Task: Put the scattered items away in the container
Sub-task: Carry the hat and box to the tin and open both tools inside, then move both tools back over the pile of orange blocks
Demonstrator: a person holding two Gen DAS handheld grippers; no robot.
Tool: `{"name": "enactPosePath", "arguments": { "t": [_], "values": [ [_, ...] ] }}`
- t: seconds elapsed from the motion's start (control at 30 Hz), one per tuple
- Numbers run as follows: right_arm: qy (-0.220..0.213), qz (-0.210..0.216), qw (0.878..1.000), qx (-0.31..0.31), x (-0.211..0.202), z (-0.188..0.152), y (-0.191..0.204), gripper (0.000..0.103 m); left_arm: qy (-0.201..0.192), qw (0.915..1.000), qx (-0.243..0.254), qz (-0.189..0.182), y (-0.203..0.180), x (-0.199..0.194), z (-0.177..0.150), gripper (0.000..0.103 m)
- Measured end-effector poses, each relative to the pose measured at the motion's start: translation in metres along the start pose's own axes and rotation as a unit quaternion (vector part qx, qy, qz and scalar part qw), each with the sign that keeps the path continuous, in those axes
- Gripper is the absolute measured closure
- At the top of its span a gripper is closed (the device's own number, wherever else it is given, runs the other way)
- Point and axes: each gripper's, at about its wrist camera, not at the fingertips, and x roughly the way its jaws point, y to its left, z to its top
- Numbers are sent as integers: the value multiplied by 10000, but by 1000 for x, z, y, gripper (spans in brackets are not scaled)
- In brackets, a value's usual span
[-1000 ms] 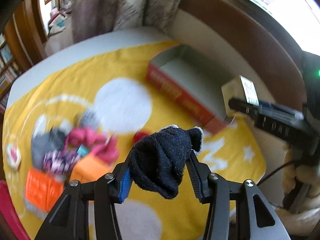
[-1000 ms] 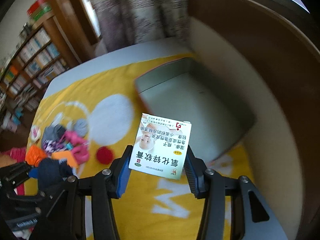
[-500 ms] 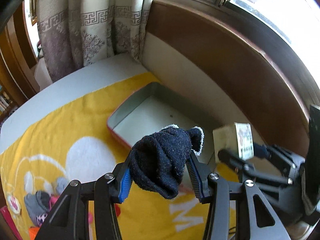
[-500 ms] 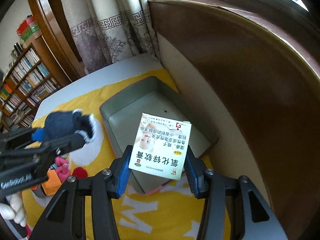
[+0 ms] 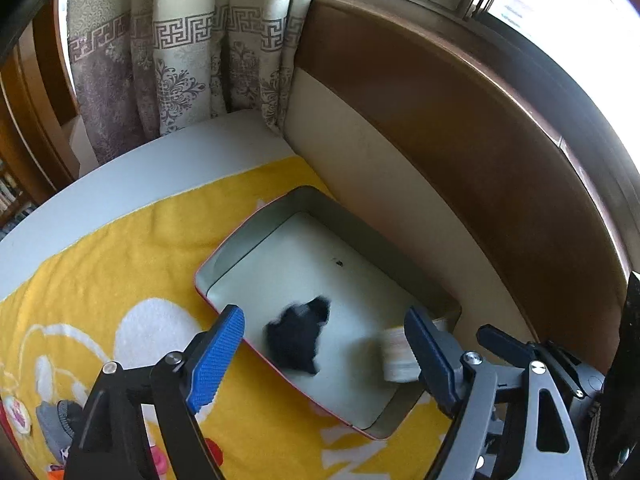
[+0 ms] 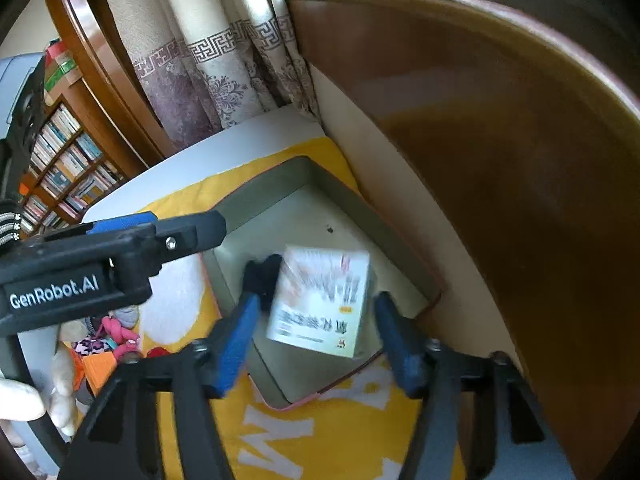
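Hovering over a metal tin, the left gripper has its jaws opening, with a dark sock blurred in the gap between them but clear of both blue pads; the sock shows against the tin's grey floor, near its front left wall. The right gripper is likewise opening, and a white box printed with Chinese characters sits blurred between its fingers without touching either one. In the right wrist view the box overlaps the tin and the sock peeks out just to its left. In the left wrist view the box is partly hidden behind the left gripper's right finger, at the tin's near right corner, and the tip of the right gripper shows just right of it.

The tin lies on a yellow blanket with white patterns, close to a cream and brown wall panel on the right. Patterned curtains hang at the far side. At the near left of the blanket lies a heap of small clothes in pink, orange and grey, with a red round thing beside it. A bookshelf stands far left. The left gripper crosses the right wrist view, and a pale gloved hand shows beneath it.
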Motion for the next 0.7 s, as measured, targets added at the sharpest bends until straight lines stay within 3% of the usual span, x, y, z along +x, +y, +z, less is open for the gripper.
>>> {"name": "enactPosePath", "arguments": {
  "t": [0.43,0.7],
  "values": [
    [65,65,9999,63,1,-7,11,31,18,9976,-684,142,51,-22,-30,19],
    [147,212,9996,-142,-2,-17,46,31,-35,9944,-1028,253,91,-47,-60,19]
  ]
}}
